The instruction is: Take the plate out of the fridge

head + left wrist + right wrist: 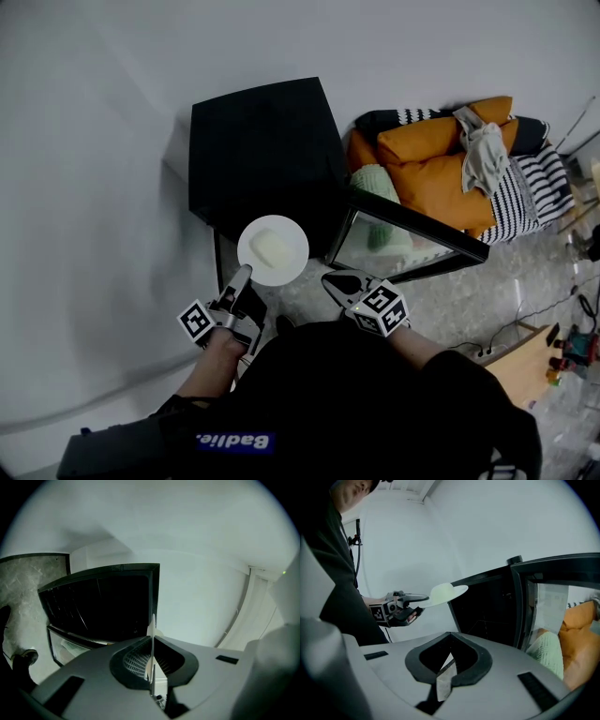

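Left gripper [246, 273] clamps plate [292, 263] by its near rim, level. Judged stiff, light, slick, breakable; grip deep on rim. Right gripper [341, 283] closed, empty.

Left tongs [246, 272]: pale grey shell with a black rim round the jaw opening. One pad [135, 660] has a fine grid texture. A black rectangular slot [227, 659] sits in the shell on either side of the opening.

Right tongs [330, 279]: same grey shell, same black rim, same pair of slots.

Each pair carries a white cube with black square markers: left cube [197, 322], right cube [382, 307].

Left hand [232, 319]: dark glove, fingerless as far as the right gripper view shows.

Clothing: black top [356, 394], sleeves ending above the forearms. Blue patch [234, 441] with white lettering, low on the left side.
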Demonstrator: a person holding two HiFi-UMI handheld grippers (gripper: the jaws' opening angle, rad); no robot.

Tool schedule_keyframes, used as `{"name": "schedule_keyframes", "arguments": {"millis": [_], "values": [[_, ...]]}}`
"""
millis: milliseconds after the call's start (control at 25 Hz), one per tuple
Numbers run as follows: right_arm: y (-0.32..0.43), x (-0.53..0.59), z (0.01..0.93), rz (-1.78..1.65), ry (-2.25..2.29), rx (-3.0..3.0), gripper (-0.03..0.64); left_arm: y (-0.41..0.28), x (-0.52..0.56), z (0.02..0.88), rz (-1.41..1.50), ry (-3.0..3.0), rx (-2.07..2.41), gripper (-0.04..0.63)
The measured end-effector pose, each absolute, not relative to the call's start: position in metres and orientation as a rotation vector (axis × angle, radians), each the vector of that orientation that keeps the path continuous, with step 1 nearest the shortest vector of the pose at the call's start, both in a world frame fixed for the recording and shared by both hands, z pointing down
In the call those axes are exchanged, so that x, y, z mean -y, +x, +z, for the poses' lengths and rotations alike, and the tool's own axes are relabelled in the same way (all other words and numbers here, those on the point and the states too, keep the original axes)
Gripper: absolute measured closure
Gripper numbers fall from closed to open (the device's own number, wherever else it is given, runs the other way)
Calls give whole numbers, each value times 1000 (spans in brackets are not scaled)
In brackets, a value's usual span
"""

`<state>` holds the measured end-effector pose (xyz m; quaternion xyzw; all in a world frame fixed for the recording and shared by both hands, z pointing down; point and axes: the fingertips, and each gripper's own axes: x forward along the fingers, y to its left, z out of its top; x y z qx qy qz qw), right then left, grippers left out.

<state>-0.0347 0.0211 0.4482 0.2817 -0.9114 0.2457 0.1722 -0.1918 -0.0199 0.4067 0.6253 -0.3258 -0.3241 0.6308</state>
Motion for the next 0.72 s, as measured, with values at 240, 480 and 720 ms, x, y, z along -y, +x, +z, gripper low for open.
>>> {"name": "schedule_keyframes", "arguments": {"millis": [240,480,720], "values": [[-38,-21,436,650,791,2622,609,-181,13,387,-739,1454,717,574],[-39,-20,430,630,793,2653,609,-172,10,376,-741,1472,698,574],[-39,-19,427,613,791,2677,609,-164,6,374,-712,1486,692,574]]}}
